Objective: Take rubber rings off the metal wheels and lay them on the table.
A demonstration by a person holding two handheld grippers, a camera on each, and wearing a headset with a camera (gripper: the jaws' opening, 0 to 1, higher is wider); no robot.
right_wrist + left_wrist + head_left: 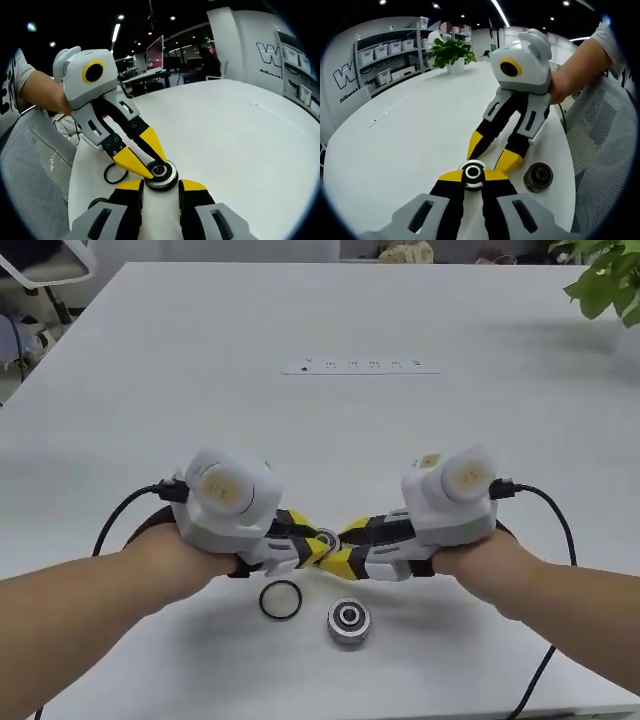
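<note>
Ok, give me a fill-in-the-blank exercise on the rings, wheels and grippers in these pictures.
1. The loose black rubber ring lies flat on the white ___.
2. In the head view, the bare round metal wheel lying loose sits to that ring's ___.
3. The left gripper and right gripper meet at a second metal wheel, and their jaw tips are coloured ___.
Missing words: table; right; yellow.
</note>
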